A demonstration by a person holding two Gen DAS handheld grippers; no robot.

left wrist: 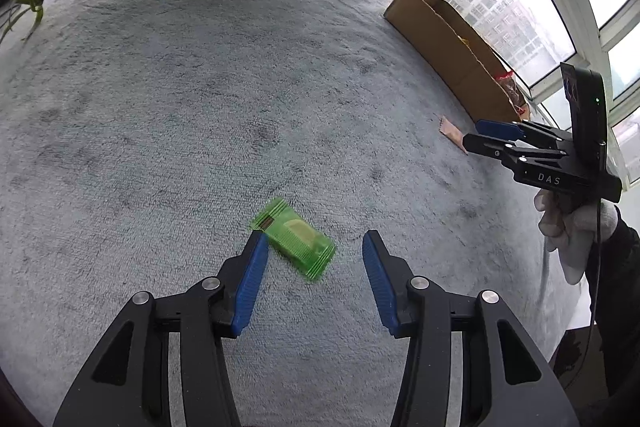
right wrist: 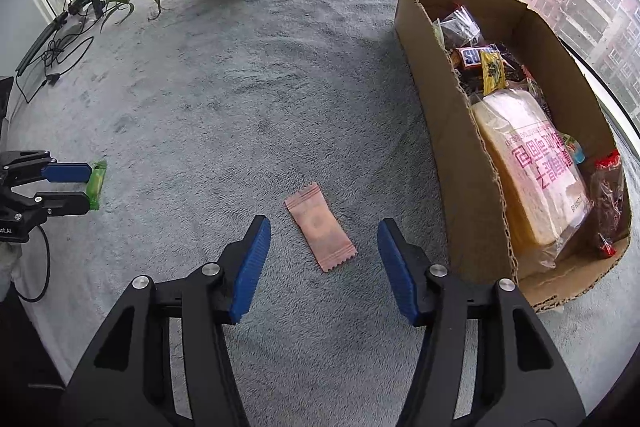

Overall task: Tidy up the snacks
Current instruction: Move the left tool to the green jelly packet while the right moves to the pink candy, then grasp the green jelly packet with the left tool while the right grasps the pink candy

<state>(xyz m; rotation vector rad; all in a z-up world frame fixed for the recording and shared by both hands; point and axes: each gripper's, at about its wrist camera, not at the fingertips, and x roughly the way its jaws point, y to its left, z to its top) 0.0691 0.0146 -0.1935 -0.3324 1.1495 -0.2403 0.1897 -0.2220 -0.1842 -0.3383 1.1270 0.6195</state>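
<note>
We hold both grippers wide open and empty: left gripper (left wrist: 316, 241) straddles the green packet (left wrist: 294, 243), right gripper (right wrist: 324, 231) the pink packet (right wrist: 320, 227), ready to grab; box (right wrist: 452, 163) at two o'clock.

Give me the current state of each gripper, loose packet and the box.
left gripper: open, green packet between its fingers
right gripper: open, over pink packet
green packet: flat on blanket, ungripped
pink packet: flat on blanket, ungripped
cardboard box: open-topped, holding snacks
</note>
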